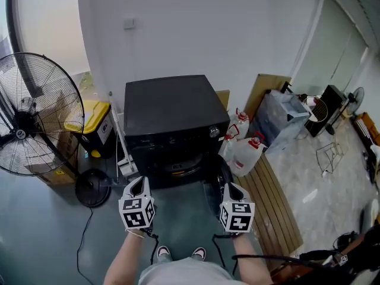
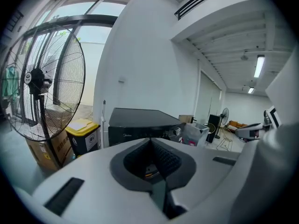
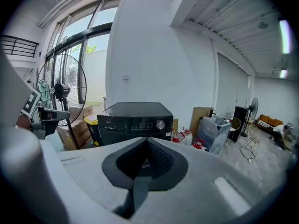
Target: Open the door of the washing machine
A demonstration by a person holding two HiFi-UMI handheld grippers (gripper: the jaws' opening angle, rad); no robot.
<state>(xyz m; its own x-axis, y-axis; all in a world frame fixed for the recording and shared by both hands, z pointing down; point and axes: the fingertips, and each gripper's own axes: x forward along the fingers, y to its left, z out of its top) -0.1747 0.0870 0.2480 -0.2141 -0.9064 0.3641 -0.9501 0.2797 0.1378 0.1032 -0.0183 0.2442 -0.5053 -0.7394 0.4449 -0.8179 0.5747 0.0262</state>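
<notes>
- a black washing machine (image 1: 172, 108) stands against a white wall, between a yellow-lidded bin (image 1: 95, 120) and white jugs (image 1: 243, 150).
- its door (image 1: 178, 165), low on the front, faces the person.
- the left tool (image 1: 138, 183) and right tool (image 1: 231, 189) hover side by side in front of it, each with jaws pressed together, holding nothing.
- a large fan (image 1: 35, 114) stands at the left.

Black washing machine (image 1: 172, 108); yellow-lidded bin (image 1: 95, 113); red-capped white jugs (image 1: 246, 154); black fan (image 1: 21, 133); grey floor (image 1: 41, 230).
</notes>
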